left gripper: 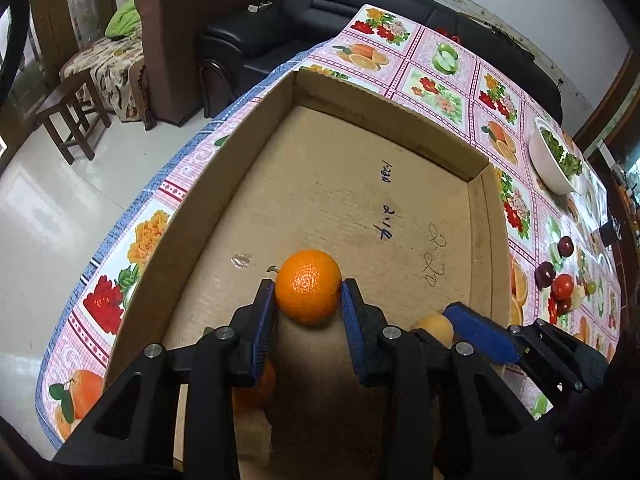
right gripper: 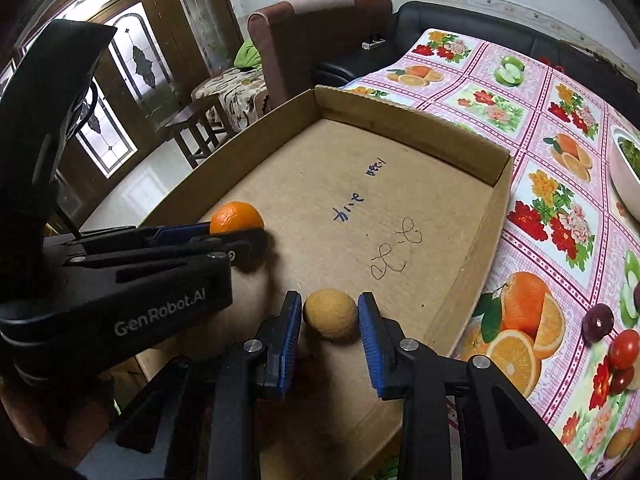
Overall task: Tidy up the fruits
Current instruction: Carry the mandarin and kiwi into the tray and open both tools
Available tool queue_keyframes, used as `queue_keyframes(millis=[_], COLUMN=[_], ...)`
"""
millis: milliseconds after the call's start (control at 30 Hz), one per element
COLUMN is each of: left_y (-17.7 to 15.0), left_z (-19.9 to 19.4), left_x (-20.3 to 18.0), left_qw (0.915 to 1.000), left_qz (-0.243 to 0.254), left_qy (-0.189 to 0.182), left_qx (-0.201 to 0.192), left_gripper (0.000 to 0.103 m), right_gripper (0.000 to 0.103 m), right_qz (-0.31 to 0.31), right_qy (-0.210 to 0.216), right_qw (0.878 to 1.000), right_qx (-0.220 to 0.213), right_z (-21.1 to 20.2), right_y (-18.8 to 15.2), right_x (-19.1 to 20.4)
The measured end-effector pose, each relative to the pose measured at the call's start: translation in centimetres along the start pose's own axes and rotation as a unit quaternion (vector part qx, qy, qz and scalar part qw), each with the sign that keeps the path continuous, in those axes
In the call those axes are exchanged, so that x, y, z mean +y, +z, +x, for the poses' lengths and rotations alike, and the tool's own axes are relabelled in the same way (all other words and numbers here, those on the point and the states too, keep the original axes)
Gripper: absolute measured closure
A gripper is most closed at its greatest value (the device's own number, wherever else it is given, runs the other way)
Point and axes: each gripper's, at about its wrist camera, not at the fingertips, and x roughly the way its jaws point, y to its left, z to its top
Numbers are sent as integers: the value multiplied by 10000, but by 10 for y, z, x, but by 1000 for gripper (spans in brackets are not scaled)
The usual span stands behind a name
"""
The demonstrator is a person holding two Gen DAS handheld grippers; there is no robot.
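The left hand-held gripper (left gripper: 308, 298) has an orange (left gripper: 308, 287) between its two blue pads, low over the floor of a shallow cardboard box (left gripper: 416, 136). The pads sit at the orange's sides and look to be touching it, so the left gripper appears closed on the fruit. In the right wrist view the same orange (right gripper: 237, 218) shows at the tip of the left gripper's fingers, near the box's left wall.

The right hand-held gripper (right gripper: 330, 320) frames a round tan fruit (right gripper: 330, 314) that lies on the box floor near the front. A thin gap shows on each side between the blue pads and the fruit, so these jaws stand slightly open around it without pressing. In the left wrist view that tan fruit (left gripper: 434, 328) peeks out beside the right gripper's blue pad.

The box rests on a desk covered by a cloth (right gripper: 496, 108) printed with fruit and flowers. Blue and black handwriting (right gripper: 396, 256) marks the box floor. On the cloth to the right of the box lie several small dark red and red fruits (right gripper: 598, 322), and further back stands a white bowl (left gripper: 550, 164) holding greens. Another orange (left gripper: 256, 390) lies partly hidden under the left gripper's finger.
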Motion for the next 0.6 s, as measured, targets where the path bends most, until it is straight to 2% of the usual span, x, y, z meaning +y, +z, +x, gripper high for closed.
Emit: queue_keyframes(millis=[100,167,333,400,467,533,600], left_y=[-1,-1,-4,-6,-9,-12,-15], left_z=[-9,-18,-38,-47,-53,-58,-62], left_x=[2,2,-2,-7,-16,-27,-39], left_qw=[9999,9996,9985,9981,9976,9970,9964], left_qz=[-99,-161,-218,-195,-133,-33,63], left_qy=[-87,-142,-338,-404,-506,-605,-710], left_qx=[-77,-190,-364,-425,-464,-483,-460], left_gripper=[62,59,59,59,59,58,57], right_gripper=[66,55,52,44,19,16,16], right_qz=[17,40,204,361,563,901,1297], right_qy=[-4,8,73,64,-41,-347,-466], right_qw=[9999,9997,9992,9987,9976,9941,9884], right_qx=[-127,-232,-346,-343,-391,-497,-636], right_z=[-9,-19,-50,-69,-86,-106,-123], right_y=[1,1,-10,-20,-30,-44,-56], right_x=[-2,-5,-16,-23,-32,-51,-72])
